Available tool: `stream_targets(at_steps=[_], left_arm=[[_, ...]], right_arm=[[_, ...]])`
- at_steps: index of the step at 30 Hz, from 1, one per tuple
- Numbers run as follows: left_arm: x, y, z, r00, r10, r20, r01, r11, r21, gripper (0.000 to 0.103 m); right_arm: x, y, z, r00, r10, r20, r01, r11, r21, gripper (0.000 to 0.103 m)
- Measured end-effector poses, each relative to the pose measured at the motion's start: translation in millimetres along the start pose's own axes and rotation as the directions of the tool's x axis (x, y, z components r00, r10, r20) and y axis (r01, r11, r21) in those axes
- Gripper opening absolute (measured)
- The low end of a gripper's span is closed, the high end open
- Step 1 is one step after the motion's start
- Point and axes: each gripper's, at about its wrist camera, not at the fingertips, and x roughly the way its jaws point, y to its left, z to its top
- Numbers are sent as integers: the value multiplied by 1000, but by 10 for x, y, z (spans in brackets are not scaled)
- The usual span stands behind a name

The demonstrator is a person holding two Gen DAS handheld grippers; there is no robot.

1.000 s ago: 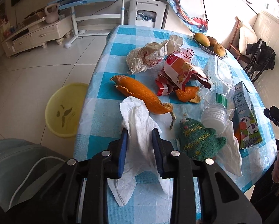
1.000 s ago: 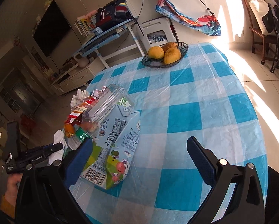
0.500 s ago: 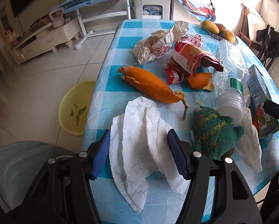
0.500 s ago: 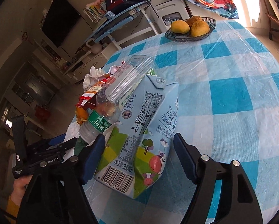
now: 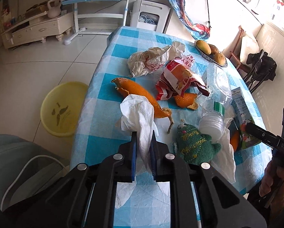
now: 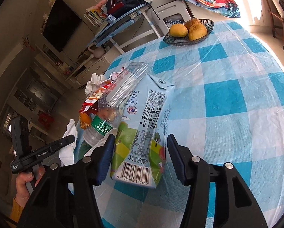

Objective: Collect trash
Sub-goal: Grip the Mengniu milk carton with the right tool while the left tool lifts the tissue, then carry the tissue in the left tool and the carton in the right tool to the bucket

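My left gripper [image 5: 143, 138] is shut on a white paper towel [image 5: 140, 112], which bunches up between the pads near the table's front edge. Beyond it lie a long orange peel [image 5: 140, 95], a smaller peel [image 5: 185, 99], a red snack wrapper [image 5: 179, 79], a crumpled paper bag [image 5: 151, 60] and a clear plastic bottle [image 5: 216, 95]. My right gripper [image 6: 141, 138] straddles a milk carton [image 6: 142, 123] lying on the cloth. Its jaws are closing, with a gap still showing at the right pad.
A green plush tree [image 5: 195, 144] and another tissue [image 5: 225, 155] lie beside the bottle. A fruit bowl [image 6: 168, 38] stands at the far end of the checked tablecloth [image 6: 236, 114]. A yellow basin [image 5: 62, 108] sits on the floor to the left.
The left jaws opened wide over the spread towel, then closed on it and gathered it up. The right jaws narrowed around the carton as the gripper came closer and lower.
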Motion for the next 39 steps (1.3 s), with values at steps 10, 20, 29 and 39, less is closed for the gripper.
stream_targets(at_steps=[10,20,29,39], left_arm=[[-158,-13,58,996,-61,69,62,998,-12,13],[-500,212,192,977,-120,175,138,986,-89,13],[-872,943,542,965,-6,262,76,964,-255,13],[-802,1715,832,964,71,256,43,910,-412,13]], right_arm=[[-183,41,2,995,-31,97,36,998,-45,56],[-409,467,85,976,111,188,-82,985,-154,56],[233,1358,129,960,272,62,-248,933,-261,57],[1191,2132,334,941,331,-74,-338,897,-285,57]])
